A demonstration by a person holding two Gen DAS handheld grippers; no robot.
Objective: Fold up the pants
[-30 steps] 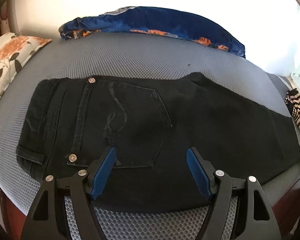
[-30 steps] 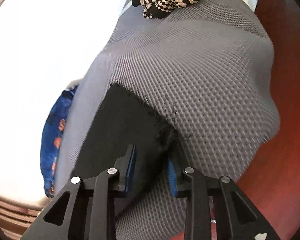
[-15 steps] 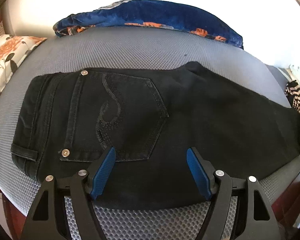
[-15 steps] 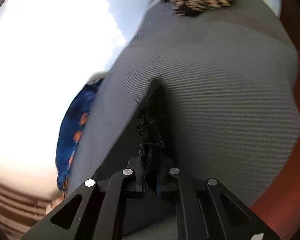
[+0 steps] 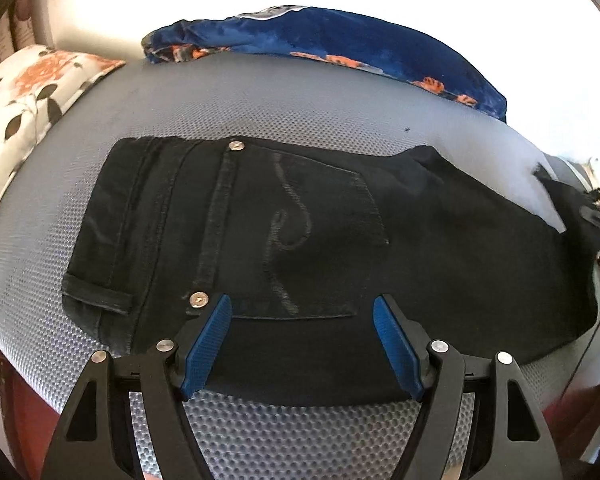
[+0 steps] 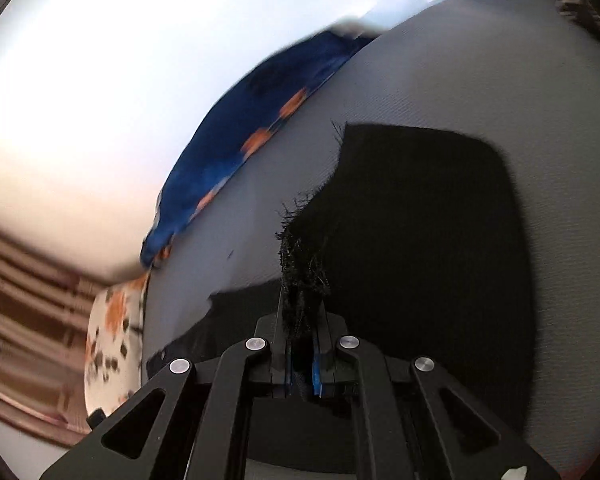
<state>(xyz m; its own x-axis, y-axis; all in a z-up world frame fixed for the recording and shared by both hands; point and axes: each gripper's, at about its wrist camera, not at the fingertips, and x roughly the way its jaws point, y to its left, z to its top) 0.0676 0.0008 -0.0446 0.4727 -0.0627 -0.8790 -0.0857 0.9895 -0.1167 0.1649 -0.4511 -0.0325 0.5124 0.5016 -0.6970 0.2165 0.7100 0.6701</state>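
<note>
Left wrist view: my left tongs (image 5: 302, 312) hang with their blue pads wide apart above the near edge of the black pants (image 5: 340, 248), holding nothing. The pants lie flat across the grey mat (image 5: 260, 96), waistband toward nine o'clock, back pocket (image 5: 300, 232) dead centre, leg running off toward three o'clock. A blue cloth (image 5: 340, 40) lies at twelve o'clock and a floral pillow (image 5: 24, 96) at ten. In the right wrist view, my right tongs (image 6: 300, 316) are pinched together on the frayed hem (image 6: 304, 264), lifted clear of the mat.
</note>
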